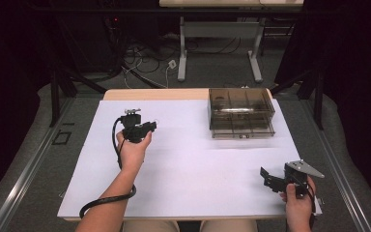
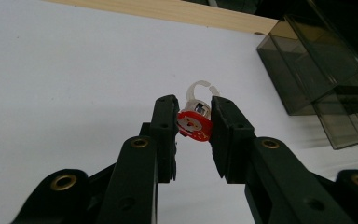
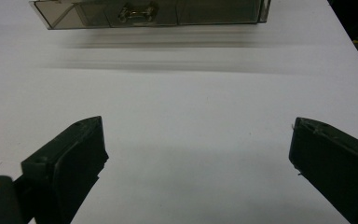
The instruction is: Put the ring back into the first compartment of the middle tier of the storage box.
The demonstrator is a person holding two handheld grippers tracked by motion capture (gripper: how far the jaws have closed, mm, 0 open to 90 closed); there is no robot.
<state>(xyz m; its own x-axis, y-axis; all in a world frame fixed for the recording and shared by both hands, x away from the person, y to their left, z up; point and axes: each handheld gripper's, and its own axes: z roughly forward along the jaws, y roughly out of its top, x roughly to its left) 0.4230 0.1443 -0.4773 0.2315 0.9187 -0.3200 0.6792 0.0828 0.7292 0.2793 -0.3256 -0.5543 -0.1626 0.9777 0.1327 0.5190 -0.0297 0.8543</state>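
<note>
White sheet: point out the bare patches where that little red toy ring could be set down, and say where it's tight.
The white sheet lies bare between the left claw and the right claw, and along the near edge. The strip left of the smoky drawer box is free too. It's tight only at the far right corner, where that box sits. The toy ring is pinched in the left claw.
</note>
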